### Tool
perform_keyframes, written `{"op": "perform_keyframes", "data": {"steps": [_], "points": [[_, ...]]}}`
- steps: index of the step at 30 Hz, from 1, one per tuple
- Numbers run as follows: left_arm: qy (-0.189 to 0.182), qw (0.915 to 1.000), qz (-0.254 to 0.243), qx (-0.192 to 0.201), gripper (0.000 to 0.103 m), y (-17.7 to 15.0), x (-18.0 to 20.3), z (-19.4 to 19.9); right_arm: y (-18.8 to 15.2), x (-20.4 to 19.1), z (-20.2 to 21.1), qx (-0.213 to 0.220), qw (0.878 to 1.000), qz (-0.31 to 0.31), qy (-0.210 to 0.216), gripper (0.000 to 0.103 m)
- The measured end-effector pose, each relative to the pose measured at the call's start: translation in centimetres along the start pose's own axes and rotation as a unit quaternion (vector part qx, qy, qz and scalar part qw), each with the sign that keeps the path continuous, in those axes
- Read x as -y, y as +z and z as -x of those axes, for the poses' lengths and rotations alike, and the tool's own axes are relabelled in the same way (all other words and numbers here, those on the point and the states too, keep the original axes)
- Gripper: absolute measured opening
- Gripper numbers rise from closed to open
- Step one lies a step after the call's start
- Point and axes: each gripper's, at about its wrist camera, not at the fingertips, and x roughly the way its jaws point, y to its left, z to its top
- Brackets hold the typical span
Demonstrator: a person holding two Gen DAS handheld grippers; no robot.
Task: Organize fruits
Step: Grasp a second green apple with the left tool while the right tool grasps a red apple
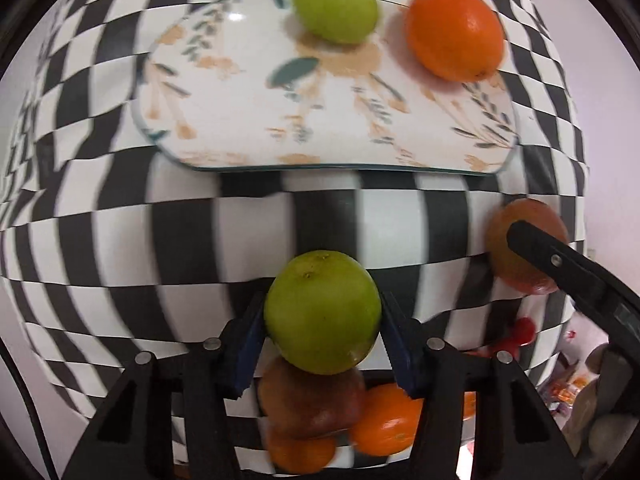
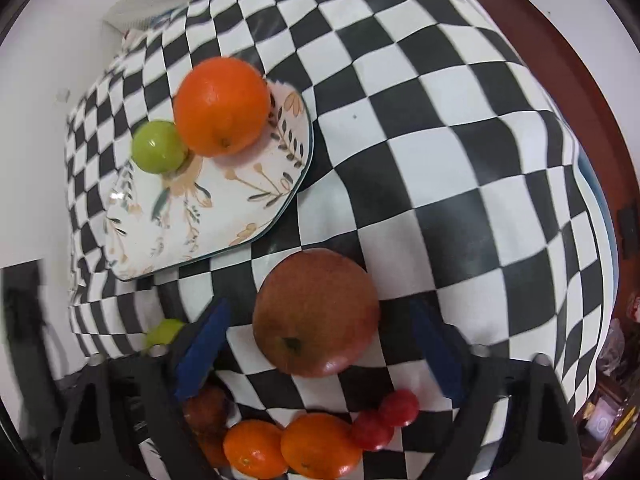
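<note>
Left gripper [image 1: 322,320]: blue pads pinching a green fruit [image 1: 322,312] on both sides, held above the checkered tabletop [image 1: 248,232]. Right gripper [image 2: 316,340]: fingers spread wide, a reddish apple [image 2: 316,312] between them, neither pad touching it. Below the grippers, a loose pile: two small red fruits [image 2: 386,420], at least two oranges [image 2: 280,448], one brownish fruit [image 2: 206,404]. Farther out, floral plate [image 2: 240,208] holds two pieces: one orange [image 2: 222,106], one green fruit [image 2: 158,146], touching.

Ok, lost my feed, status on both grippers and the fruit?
Left gripper shut on green apple. Right gripper open around red apple. Plate holds green fruit, orange. Path clear.
</note>
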Motion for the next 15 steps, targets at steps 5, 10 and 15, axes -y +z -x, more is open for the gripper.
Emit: {"op": "perform_keyframes", "data": {"steps": [5, 10, 15], "points": [[0.003, 0.9998, 0.020, 0.001, 0.052, -0.1, -3.5, 0.7, -0.5, -1.2, -0.1, -0.004, 1.000, 0.022, -0.010, 0.071], [-0.011, 0.9993, 0.036, -0.003, 0.052, -0.2, -4.9, -0.2, -2.3, -3.0, -1.1, -0.034, 0.998, 0.054, 0.004, 0.071], [-0.013, 0.9995, 0.027, -0.009, 0.054, -0.1, -5.7, -0.9, -2.6, -3.2, -1.9, -0.027, 0.999, 0.047, 0.002, 0.071]]}}
